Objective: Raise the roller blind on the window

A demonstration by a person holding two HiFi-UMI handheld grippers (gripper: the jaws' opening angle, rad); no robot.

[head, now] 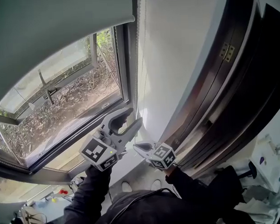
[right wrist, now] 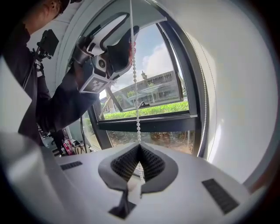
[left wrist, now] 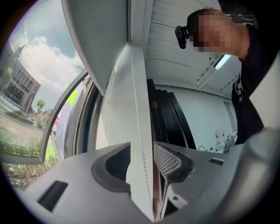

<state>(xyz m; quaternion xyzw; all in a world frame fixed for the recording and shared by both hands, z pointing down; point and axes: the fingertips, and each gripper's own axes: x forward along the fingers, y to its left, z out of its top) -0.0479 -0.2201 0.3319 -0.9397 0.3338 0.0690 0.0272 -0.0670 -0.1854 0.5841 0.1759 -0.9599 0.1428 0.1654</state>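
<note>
While the right gripper fingers pinch the bead chain and the left gripper fingers sit open around it, one slip could drop the roller blind.

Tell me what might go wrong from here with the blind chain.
1. Only the right gripper pinches the bead chain. If the small beads slip through its pads, the roller blind may roll down again.
2. The left gripper stands open around the chain. If it closes off-centre, it may miss the thin chain.
</note>
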